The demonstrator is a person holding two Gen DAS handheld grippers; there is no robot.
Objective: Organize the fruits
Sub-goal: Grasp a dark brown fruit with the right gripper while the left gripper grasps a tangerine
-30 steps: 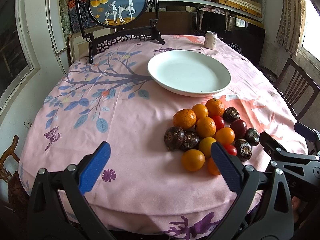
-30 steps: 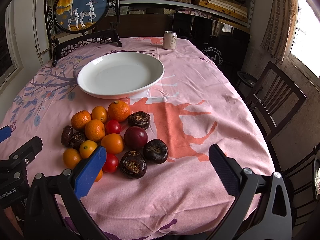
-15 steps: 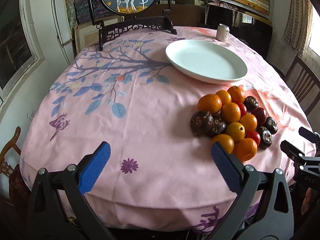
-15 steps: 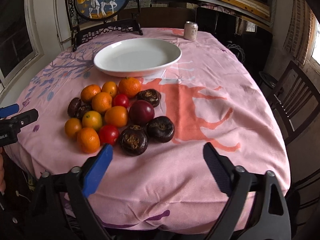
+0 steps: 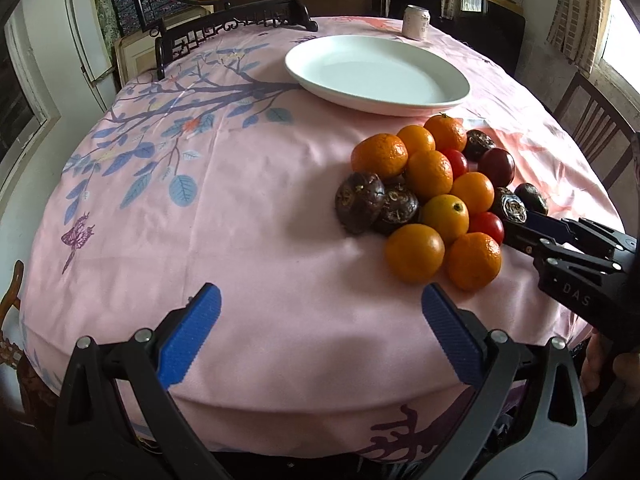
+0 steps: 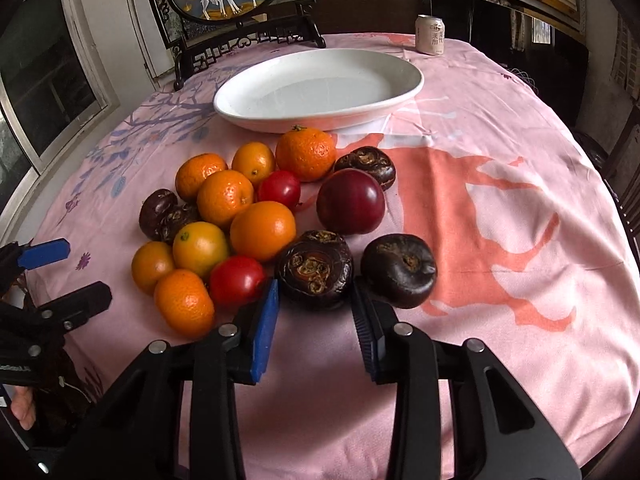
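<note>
A pile of fruit lies on the pink tablecloth: several oranges [image 6: 262, 230], two red tomatoes [image 6: 237, 280], a dark red plum [image 6: 351, 201] and several dark brown water chestnuts. My right gripper [image 6: 316, 306] has narrowed its jaws around the nearest water chestnut [image 6: 314, 268], with the blue pads [image 6: 266, 320] at its sides; firm contact is unclear. My left gripper [image 5: 320, 330] is open and empty, low over bare cloth left of the pile [image 5: 428, 184]. A white empty plate [image 6: 320, 88] stands behind the fruit; it also shows in the left wrist view [image 5: 376, 76].
A drink can [image 6: 430, 34] stands at the far edge. A framed deer screen on a black stand [image 6: 232, 4] is at the back left. Wooden chairs [image 5: 596, 128] stand to the right of the table.
My right gripper moved forward and down to the pile and narrowed its jaws around the nearest water chestnut. My left gripper shifted left and lower, still open.
</note>
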